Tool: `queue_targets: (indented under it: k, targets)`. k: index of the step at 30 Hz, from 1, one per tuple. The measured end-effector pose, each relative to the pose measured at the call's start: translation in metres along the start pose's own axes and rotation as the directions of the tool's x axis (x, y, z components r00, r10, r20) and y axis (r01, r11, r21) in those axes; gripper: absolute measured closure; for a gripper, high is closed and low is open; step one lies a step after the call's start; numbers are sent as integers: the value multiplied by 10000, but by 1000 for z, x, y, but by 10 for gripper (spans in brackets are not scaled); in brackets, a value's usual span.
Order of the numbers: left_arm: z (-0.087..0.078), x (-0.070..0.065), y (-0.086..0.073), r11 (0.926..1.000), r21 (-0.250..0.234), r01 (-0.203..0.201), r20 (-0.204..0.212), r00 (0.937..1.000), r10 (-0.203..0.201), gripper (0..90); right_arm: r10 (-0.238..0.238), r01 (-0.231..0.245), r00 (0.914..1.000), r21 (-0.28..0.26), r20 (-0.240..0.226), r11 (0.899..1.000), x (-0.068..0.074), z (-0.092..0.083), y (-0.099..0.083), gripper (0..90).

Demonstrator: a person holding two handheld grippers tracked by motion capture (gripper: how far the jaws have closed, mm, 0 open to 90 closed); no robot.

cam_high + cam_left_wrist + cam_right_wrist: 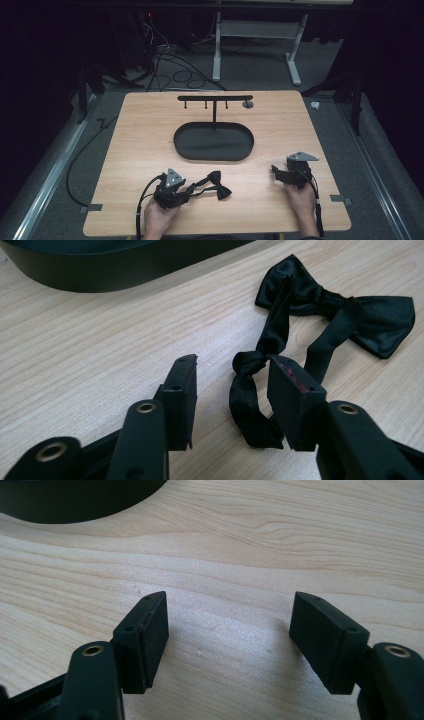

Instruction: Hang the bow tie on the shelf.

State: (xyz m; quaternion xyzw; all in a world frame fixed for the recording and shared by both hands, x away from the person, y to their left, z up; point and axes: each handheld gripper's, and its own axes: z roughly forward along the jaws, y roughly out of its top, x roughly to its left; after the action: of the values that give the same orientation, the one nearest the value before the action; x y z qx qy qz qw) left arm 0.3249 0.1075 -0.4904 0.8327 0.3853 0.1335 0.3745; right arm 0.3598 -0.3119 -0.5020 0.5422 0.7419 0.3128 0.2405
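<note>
The wooden table (150, 150) carries a black oval tray (190, 147) near its centre, with a T-shaped black stand (215, 98) rising from the tray's far side; three short pegs hang from the stand's crossbar. A black bow tie (219, 186) lies flat on the table at the near left, between the tray and the person's edge. The left gripper (231, 385) rests low over the table just beside the bow tie, held in the person's left hand (159, 220). Its jaws are spread apart, and the knotted strap (247, 390) of the bow tie lies between them, close against the inner face of the right-hand jaw in the left gripper view; whether it touches that face cannot be determined. The right gripper (230, 630), held in the right hand (301, 199), sits at the near right of the table, well apart from the bow tie. Its jaws are spread wide over bare wood.
</note>
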Motion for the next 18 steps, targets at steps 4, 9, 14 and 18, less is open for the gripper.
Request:
queue_targets:
  k: [4, 9, 14, 18]
  targets:
    - [3, 0, -2, 9998, 164, -110, -145, 9998, 113, 579, 5, -5, 10000, 3, 3, 10000, 0, 0, 0, 331]
    - [6, 0, -3, 9994, 274, -224, -263, 9994, 232, 608, 7, -7, 10000, 4, 3, 10000, 0, 0, 0, 331]
    - [7, -4, -2, 9979, 410, -503, -379, 9979, 519, 691, 4, -4, 10000, 3, -1, 10000, 0, 0, 0, 331]
    - [8, -5, 0, 9970, 489, -607, -344, 9975, 624, 795, -3, 3, 10000, 6, -16, 10000, 0, 0, 0, 331]
